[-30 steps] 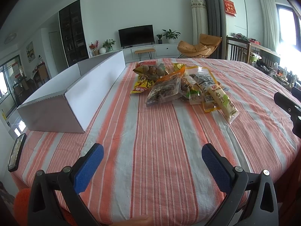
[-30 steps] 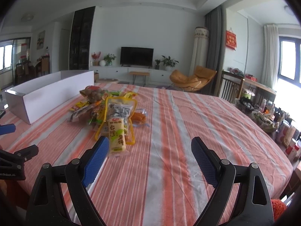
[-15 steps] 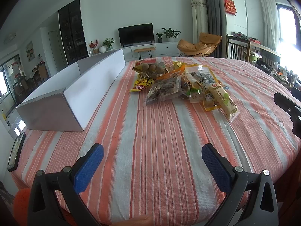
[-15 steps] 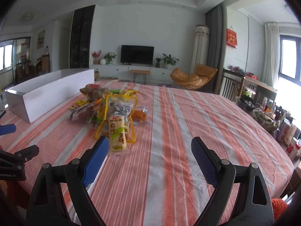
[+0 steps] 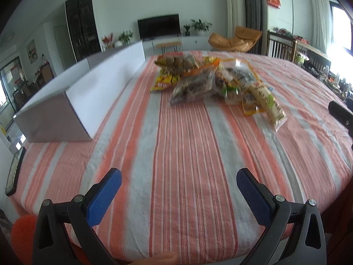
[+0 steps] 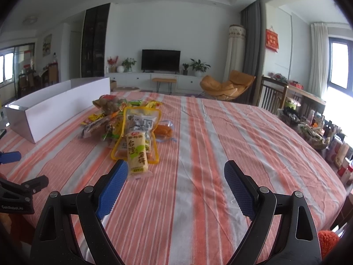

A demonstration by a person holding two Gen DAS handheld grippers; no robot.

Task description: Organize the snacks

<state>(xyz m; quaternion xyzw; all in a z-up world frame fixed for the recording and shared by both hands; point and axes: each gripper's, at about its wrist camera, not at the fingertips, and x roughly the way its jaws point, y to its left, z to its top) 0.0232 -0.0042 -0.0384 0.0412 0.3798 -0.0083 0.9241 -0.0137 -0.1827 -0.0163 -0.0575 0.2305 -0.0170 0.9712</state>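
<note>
- Since every snack packet (image 6: 130, 123) lies heaped mid-surface, on the striped cloth (image 6: 198, 154), nothing looks sorted yet.
- The long white box (image 5: 88, 88) stands just left of the heap; its inside is hidden, so any contents cannot be told.
- Left tongs (image 5: 178, 193) are spread wide and hold nothing, well short of the heap.
- Right tongs (image 6: 176, 182) are likewise wide and unladen, nearest the pale cake packet (image 6: 137, 154).
- All picking and placing seems left to do.

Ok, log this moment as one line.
left gripper: open, empty | right gripper: open, empty | heap of plastic snack packets: untouched on striped tablecloth | long white cardboard box: beside heap
</note>
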